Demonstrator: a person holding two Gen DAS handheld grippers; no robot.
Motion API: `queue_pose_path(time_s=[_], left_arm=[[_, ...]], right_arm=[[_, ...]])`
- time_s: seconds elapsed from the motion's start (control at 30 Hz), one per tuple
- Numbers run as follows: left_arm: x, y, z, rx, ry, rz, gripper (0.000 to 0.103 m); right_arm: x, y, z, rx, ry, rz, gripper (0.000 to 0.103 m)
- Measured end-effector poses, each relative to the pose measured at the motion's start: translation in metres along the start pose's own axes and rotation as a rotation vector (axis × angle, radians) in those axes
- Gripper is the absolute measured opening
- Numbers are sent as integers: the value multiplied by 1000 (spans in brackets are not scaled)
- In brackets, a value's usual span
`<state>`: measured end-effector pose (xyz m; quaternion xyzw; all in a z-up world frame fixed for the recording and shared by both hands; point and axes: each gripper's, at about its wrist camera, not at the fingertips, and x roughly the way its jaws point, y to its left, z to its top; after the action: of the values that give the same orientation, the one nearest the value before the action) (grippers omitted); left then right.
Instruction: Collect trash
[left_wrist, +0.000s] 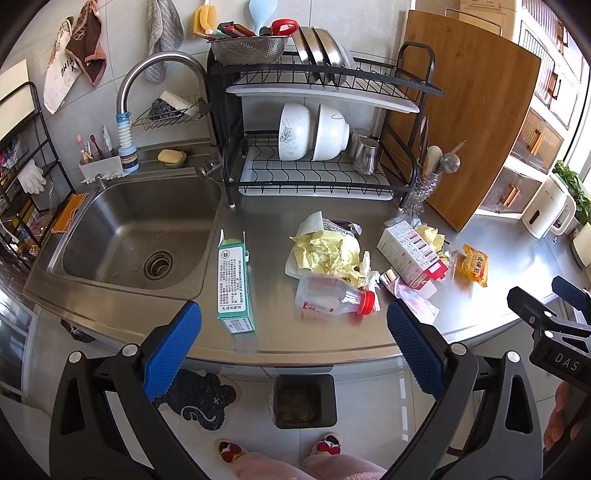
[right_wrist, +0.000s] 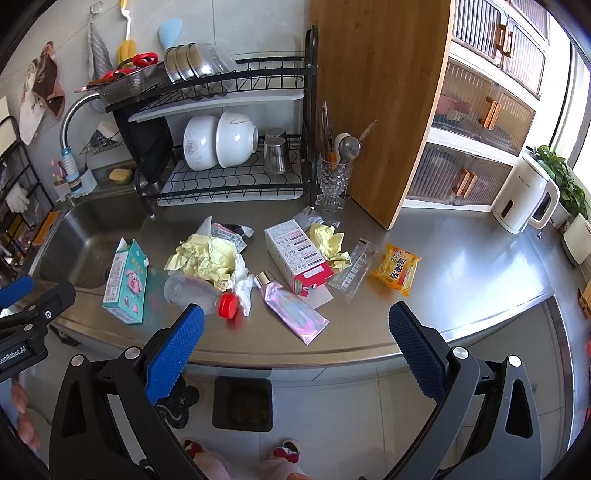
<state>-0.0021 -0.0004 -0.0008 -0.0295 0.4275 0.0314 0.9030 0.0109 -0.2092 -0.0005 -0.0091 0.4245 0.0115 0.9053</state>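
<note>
Trash lies on the steel counter (left_wrist: 498, 280): a teal carton (left_wrist: 233, 284) (right_wrist: 126, 282), crumpled yellow paper (left_wrist: 325, 254) (right_wrist: 201, 258), a clear bottle with a red cap (left_wrist: 334, 295) (right_wrist: 199, 291), a white and red box (left_wrist: 410, 256) (right_wrist: 297, 254), a pink tube (right_wrist: 291, 308), a clear wrapper (right_wrist: 352, 267) and an orange packet (left_wrist: 474, 264) (right_wrist: 397, 269). A black bin (left_wrist: 306, 400) (right_wrist: 243, 402) stands on the floor below the counter edge. My left gripper (left_wrist: 295, 347) and right gripper (right_wrist: 297, 347) are open and empty, held above the counter's front edge.
A sink (left_wrist: 136, 236) is at the left. A black dish rack (left_wrist: 317, 147) with bowls stands behind the trash. A wooden cutting board (right_wrist: 380, 103) leans at the back. A white kettle (right_wrist: 524, 199) is at the right. A dark mat (left_wrist: 199, 402) lies on the floor.
</note>
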Motion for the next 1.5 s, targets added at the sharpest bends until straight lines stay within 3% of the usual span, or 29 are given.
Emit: queue_pose_path(time_s=[0.67, 0.97, 1.17, 1.27, 1.33, 1.5], left_arm=[[4, 1, 2, -1, 8, -6, 95], [21, 29, 25, -33, -26, 5, 95], [67, 44, 30, -53, 37, 7, 95], [100, 52, 30, -57, 104, 29, 87], [122, 60, 29, -84, 147, 13, 83], [166, 75, 25, -100, 215, 42, 76]], right_arm=[[4, -2, 2, 0, 4, 10, 100], [23, -48, 26, 89, -10, 21, 100], [66, -76, 30, 102, 54, 16, 100], [95, -88, 29, 131, 104, 60, 100], [113, -88, 29, 119, 135, 78, 87], [154, -71, 28, 68, 193, 104, 77]])
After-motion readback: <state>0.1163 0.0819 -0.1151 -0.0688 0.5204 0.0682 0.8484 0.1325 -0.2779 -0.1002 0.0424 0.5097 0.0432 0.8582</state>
